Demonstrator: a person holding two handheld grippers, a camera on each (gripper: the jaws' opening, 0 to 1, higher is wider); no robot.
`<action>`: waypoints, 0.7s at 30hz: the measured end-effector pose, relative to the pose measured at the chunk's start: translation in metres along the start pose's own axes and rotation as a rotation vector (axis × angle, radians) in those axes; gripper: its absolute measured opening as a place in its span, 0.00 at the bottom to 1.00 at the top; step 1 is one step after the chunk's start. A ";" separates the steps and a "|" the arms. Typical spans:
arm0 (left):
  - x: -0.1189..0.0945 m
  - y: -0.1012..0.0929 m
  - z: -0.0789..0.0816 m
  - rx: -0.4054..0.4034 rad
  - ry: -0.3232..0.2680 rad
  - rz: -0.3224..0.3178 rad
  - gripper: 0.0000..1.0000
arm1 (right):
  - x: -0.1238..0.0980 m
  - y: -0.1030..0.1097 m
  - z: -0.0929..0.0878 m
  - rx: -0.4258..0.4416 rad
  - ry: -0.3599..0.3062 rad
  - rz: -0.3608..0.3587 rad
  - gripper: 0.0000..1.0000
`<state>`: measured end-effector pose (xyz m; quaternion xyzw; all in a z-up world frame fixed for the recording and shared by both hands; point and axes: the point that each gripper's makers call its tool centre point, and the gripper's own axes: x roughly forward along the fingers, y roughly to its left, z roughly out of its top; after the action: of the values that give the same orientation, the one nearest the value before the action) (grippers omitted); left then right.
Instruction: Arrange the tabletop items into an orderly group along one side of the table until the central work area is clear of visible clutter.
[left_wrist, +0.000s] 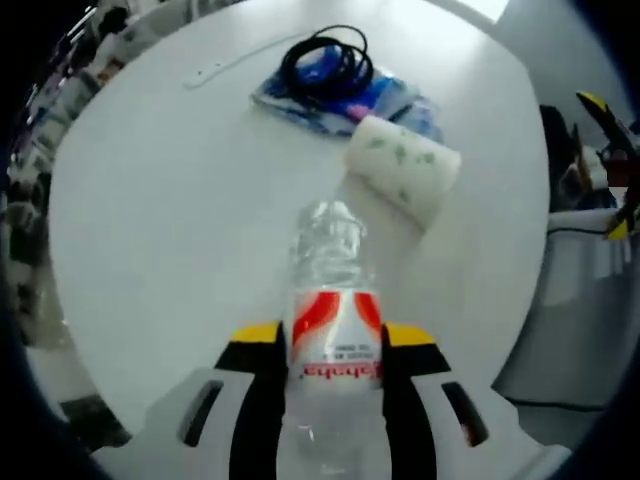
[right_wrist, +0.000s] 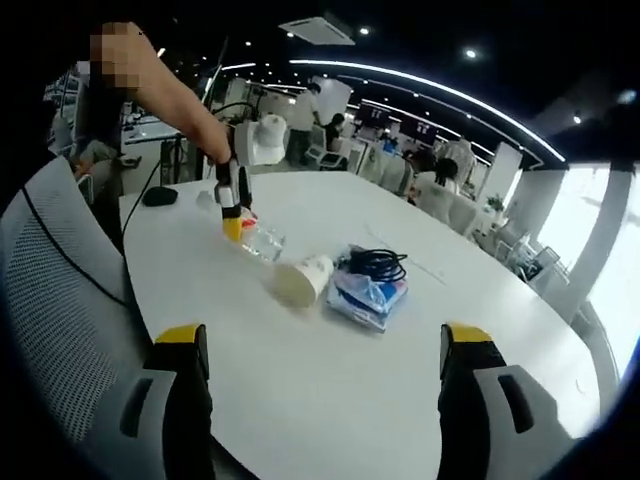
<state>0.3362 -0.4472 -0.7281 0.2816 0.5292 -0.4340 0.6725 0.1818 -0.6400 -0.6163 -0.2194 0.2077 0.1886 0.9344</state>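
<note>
My left gripper is shut on a clear plastic water bottle with a red and white label, held over the white round table. Just beyond the bottle lies a roll of patterned paper towel on its side. Farther off is a blue packet with a coiled black cable on top. In the right gripper view my right gripper stands open over the near table edge, with nothing between its jaws. Ahead of it are the roll, packet, cable, bottle and the left gripper.
A grey mesh chair stands at the table's left edge, and a black mouse-like object rests on the far left of the table. A thin white strip lies near the far rim. People and desks fill the office behind.
</note>
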 end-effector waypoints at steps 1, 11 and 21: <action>0.000 -0.001 0.000 0.006 0.004 0.000 0.34 | 0.003 0.004 0.001 -0.012 -0.004 0.014 0.96; -0.002 -0.014 -0.010 0.020 0.040 -0.021 0.34 | 0.020 0.028 0.008 -0.063 -0.026 0.074 0.94; -0.004 -0.034 -0.016 0.028 0.053 -0.041 0.34 | 0.042 0.049 0.025 -0.090 -0.066 0.121 0.91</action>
<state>0.2981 -0.4484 -0.7258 0.2917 0.5461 -0.4475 0.6453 0.2026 -0.5761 -0.6322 -0.2419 0.1812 0.2609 0.9169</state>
